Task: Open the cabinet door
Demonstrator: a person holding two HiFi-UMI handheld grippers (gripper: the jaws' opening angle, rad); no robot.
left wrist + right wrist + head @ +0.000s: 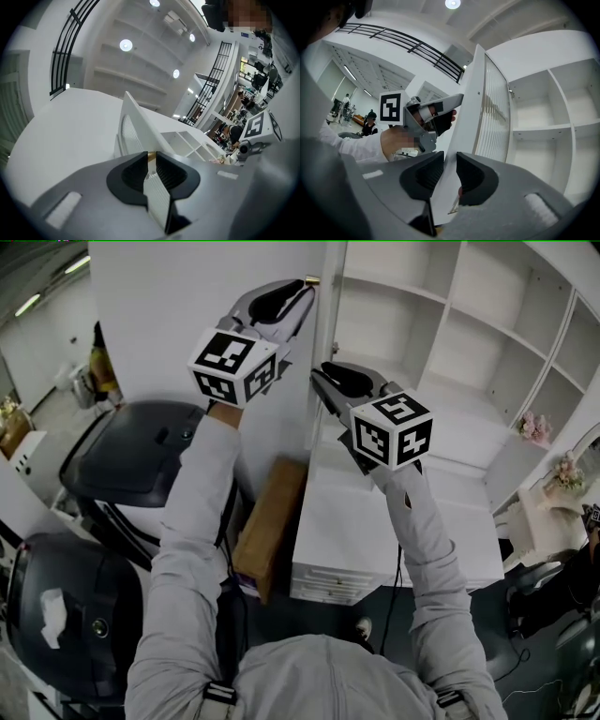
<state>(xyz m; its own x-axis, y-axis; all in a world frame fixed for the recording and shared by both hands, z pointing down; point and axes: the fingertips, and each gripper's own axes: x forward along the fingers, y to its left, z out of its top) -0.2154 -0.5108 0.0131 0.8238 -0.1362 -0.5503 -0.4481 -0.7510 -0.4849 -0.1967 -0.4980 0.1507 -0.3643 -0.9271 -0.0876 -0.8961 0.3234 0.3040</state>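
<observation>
cabinet door point(187, 334) stands wide open, shelves point(450, 343) showing
left gripper point(302, 289) and right gripper point(321, 379) each clamp the cabinet door's free edge; probably only release remains.

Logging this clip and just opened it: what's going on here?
A person holds a gripper in each hand. Both are clamped on the free edge of the white cabinet door, the left gripper higher up and the right gripper below it. The door stands open, with white shelves showing to its right.
</observation>
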